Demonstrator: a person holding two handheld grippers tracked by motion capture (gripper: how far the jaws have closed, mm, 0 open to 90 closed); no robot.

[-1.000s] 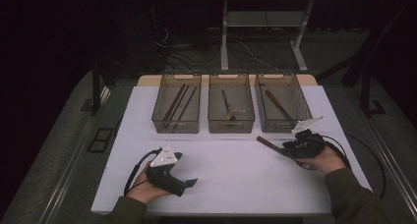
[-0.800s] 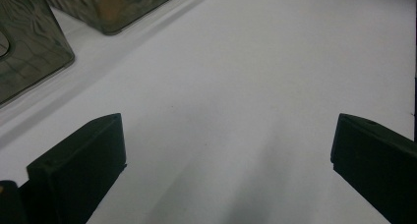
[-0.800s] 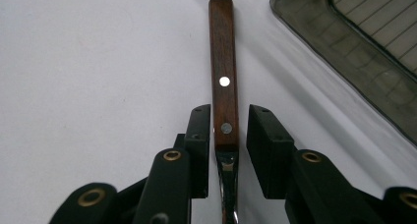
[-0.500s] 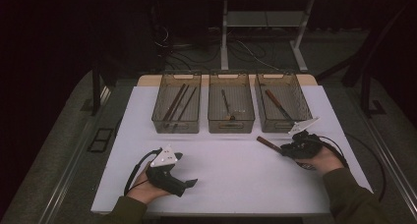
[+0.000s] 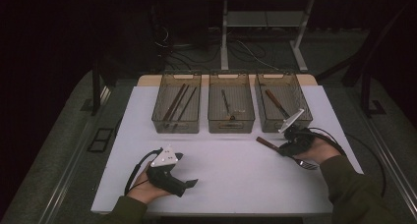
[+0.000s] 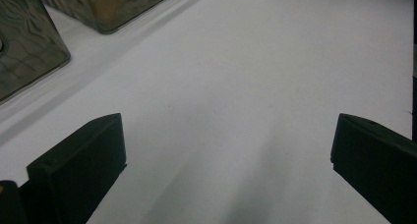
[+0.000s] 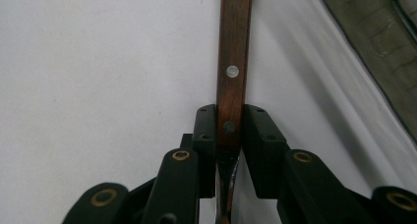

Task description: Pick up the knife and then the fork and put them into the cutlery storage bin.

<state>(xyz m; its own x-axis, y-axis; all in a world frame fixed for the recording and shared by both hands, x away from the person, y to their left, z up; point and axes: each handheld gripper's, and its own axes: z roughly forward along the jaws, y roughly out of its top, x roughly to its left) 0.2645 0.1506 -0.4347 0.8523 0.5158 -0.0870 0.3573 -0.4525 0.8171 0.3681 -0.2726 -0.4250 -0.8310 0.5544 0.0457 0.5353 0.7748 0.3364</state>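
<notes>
My right gripper (image 5: 281, 146) is at the table's right, in front of the right-hand bin. Its jaws have just been closing and are now shut on the wooden handle (image 7: 233, 47) of a utensil. The brown handle (image 5: 265, 142) points left over the white table (image 5: 236, 170), and the metal end (image 5: 307, 165) sticks out by the wrist. In the right gripper view the pads (image 7: 204, 123) press both sides of the riveted handle. My left gripper (image 5: 189, 184) rests at the near left, open, with only bare tabletop between its jaws (image 6: 226, 160).
Three clear bins stand in a row at the back: the left bin (image 5: 176, 123) with brown sticks, the middle bin (image 5: 231, 123) with a slim utensil, the right bin (image 5: 275, 123) with a wooden-handled piece. The table's right edge (image 5: 351, 155) is close to my right hand.
The right gripper has closed on the wooden handle and shifted slightly, its grey plate now tipped up. The left gripper has stayed put.
</notes>
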